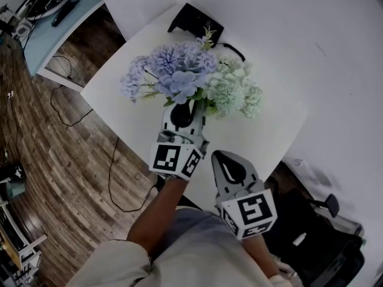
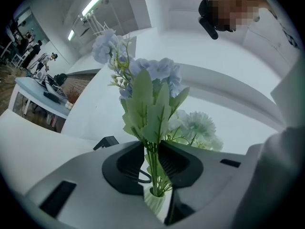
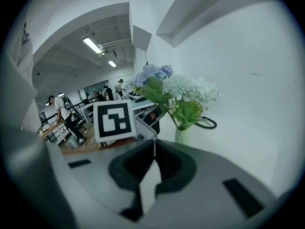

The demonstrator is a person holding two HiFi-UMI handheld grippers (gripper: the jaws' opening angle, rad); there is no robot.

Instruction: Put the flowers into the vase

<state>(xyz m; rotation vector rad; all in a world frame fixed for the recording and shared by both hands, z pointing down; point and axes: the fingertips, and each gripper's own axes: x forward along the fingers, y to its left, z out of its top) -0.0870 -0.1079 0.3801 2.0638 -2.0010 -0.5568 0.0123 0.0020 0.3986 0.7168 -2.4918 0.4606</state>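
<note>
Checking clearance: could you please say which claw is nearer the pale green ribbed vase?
Left. The left claw straddles the green stems above the pale green ribbed vase; the right claw sits apart.

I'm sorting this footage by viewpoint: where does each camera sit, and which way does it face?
Head view: on the person's head, looking steeply down at the table; the left arm, left gripper and right gripper show.
Left gripper view: on the left gripper, looking along its fingers at flower stems between them.
Right gripper view: on the right gripper, facing the vase; its closed fingers show.
Shared: the flowers appear in all three.
</note>
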